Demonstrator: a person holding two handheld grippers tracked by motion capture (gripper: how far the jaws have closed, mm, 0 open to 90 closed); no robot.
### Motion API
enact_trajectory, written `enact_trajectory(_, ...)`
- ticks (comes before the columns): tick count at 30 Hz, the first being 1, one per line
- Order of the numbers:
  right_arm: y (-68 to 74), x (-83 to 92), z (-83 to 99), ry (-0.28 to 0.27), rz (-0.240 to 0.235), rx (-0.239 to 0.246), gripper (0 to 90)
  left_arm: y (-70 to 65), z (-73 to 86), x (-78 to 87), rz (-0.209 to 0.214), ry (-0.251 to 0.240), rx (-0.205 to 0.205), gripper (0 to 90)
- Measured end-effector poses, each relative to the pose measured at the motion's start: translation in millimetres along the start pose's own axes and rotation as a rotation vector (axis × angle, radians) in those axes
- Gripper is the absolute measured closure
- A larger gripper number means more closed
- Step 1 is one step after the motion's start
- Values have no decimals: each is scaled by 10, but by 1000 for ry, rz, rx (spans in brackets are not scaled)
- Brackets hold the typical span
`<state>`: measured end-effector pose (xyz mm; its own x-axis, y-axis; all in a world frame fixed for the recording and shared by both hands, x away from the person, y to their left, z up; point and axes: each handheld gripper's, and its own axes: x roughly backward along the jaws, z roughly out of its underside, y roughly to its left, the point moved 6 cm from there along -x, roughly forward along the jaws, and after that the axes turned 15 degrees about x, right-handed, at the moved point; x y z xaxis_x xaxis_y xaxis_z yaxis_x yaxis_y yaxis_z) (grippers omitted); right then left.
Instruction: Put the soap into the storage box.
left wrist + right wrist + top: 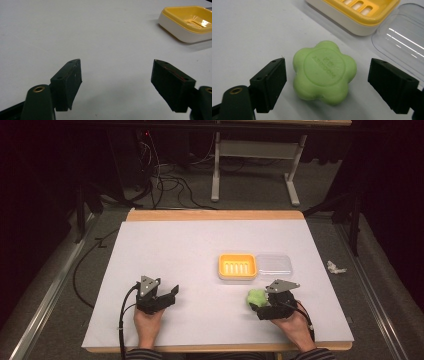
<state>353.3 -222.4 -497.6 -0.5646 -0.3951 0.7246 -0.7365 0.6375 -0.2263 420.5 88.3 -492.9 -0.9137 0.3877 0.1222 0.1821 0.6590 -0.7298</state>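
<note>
green soap (256,296), flower-shaped, lies flat on the white tabletop (190,255) in the high view, just in front of my right gripper (255,304) and just near of the yellow soap dish (237,266). clear lid (274,264): touching the dish on its right side. crumpled white scrap (335,267): off the tabletop's right edge, on the floor. my left gripper (172,292): low on the tabletop, well apart from the soap, held in my left hand (148,321); my right hand (290,322) holds the other.

left gripper view: my fingers (67,85) stand wide apart, bare white tabletop (75,30) between them. soap dish (187,23) at upper right, yellow inset in a white base.

right gripper view: soap (325,72) sits between my fingers (270,83), which are spread wide; a gap shows on each side, neither pad touching it. raised lettering on its top face, too blurred to read. soap dish (357,17) beyond it, slotted floor visible. clear lid (402,40) at the right, near the right finger.
</note>
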Motion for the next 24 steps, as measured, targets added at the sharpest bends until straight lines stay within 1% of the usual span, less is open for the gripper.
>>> enact_trajectory(3,3,-32,1,18,2,-3,154,0,2,0,-1,2,-1,251)
enact_trajectory(6,13,-62,-9,32,-7,-2,156,0,2,0,0,4,-1,252)
enact_trajectory(8,18,-111,-19,53,-17,0,161,0,2,0,0,4,0,251)
enact_trajectory(11,27,-146,-29,67,-18,8,170,-3,2,2,2,3,0,251)
enact_trajectory(13,40,-184,-27,89,-28,20,212,-2,3,3,3,4,-2,250)
enact_trajectory(14,40,-184,-27,89,-28,20,212,-2,4,3,3,4,-3,250)
enact_trajectory(15,41,-197,-24,94,-22,28,230,-9,3,2,3,-1,3,250)
enact_trajectory(16,37,-199,-18,105,-19,38,247,-9,6,3,3,1,-2,250)
enact_trajectory(19,31,-215,-5,102,-23,32,255,-12,20,-2,-2,3,-17,250)
enact_trajectory(20,31,-215,-5,102,-23,32,255,-12,20,-2,-2,3,-17,250)
enact_trajectory(21,33,-235,9,107,-24,43,255,-10,22,-4,-6,3,-18,250)
enact_trajectory(24,35,-233,12,98,-25,35,259,-4,22,-7,-10,2,-22,250)
